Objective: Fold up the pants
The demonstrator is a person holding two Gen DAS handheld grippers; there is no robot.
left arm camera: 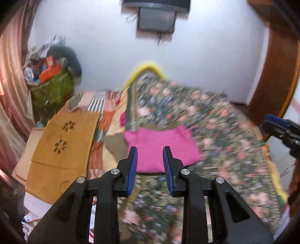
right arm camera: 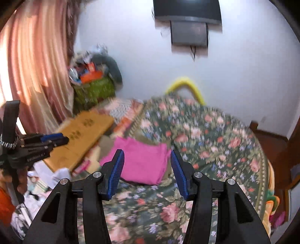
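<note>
1. Both views are smeared by motion blur, so the print on the floral bedspread point(left arm camera: 215, 131) and the fabric edges are hard to make out.
2. The pink pants point(left arm camera: 161, 148) lie folded into a compact rectangle on the bed, on the left part of the floral bedspread; their near edge in the left wrist view is partly covered by the left gripper point(left arm camera: 150, 152).
3. The left gripper has its blue-padded fingers point(left arm camera: 133, 169) spread apart, holding nothing, above the bed just short of the pants.
4. The right gripper point(right arm camera: 147, 155) likewise has its fingers point(right arm camera: 117, 172) spread wide and empty, with the pants point(right arm camera: 142, 161) showing between them.
5. Each gripper shows only partly at the frame edge in the other's view.
6. A tan wooden board point(left arm camera: 63, 146) with flower-shaped cut-outs lies left of the pants, on a patterned sheet point(left arm camera: 105, 105).
7. Beyond it stands a green basket point(left arm camera: 52, 88) heaped with clutter too blurred to identify.
8. A pink curtain point(right arm camera: 33, 62) hangs at left; a dark screen point(right arm camera: 187, 11) on the pale wall is cut off by the top edge.
</note>
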